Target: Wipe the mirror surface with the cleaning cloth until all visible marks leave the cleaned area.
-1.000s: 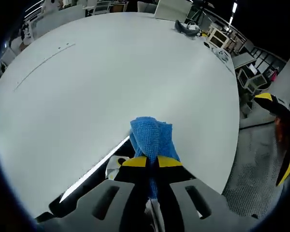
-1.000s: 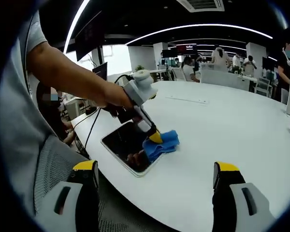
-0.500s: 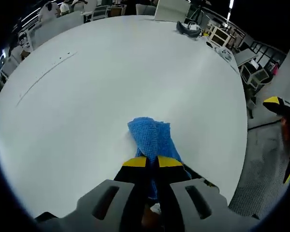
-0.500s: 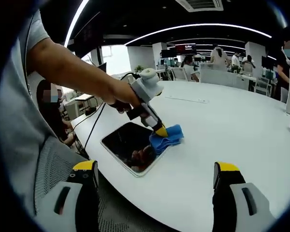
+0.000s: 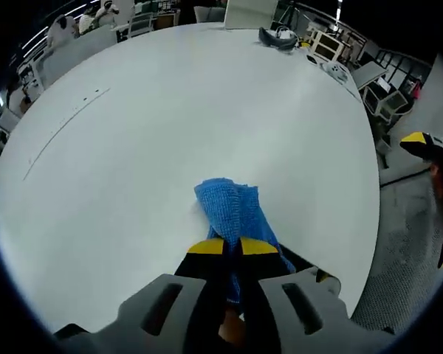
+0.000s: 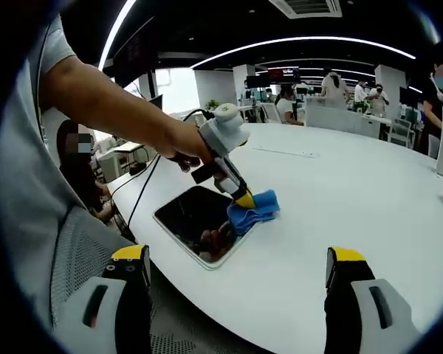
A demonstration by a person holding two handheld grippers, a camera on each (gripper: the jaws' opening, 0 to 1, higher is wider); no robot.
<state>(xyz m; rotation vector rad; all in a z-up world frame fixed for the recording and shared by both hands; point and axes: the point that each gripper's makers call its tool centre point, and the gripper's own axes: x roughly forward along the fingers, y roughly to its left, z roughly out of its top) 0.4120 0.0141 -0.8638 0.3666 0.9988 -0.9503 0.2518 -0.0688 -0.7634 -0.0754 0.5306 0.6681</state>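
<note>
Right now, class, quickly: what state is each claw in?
Left claw: shut on the blue textured cleaning cloth.
Right claw: open, holding nothing.

Blue cleaning cloth (image 6: 254,209) — bunched — overlaps the far edge of the dark, flat-lying mirror (image 6: 196,227).

A wide white table (image 6: 369,206) carries the mirror (image 6: 196,225) at its 9 o'clock edge, the blue cloth (image 6: 255,212) overlapping the mirror's corner.
</note>
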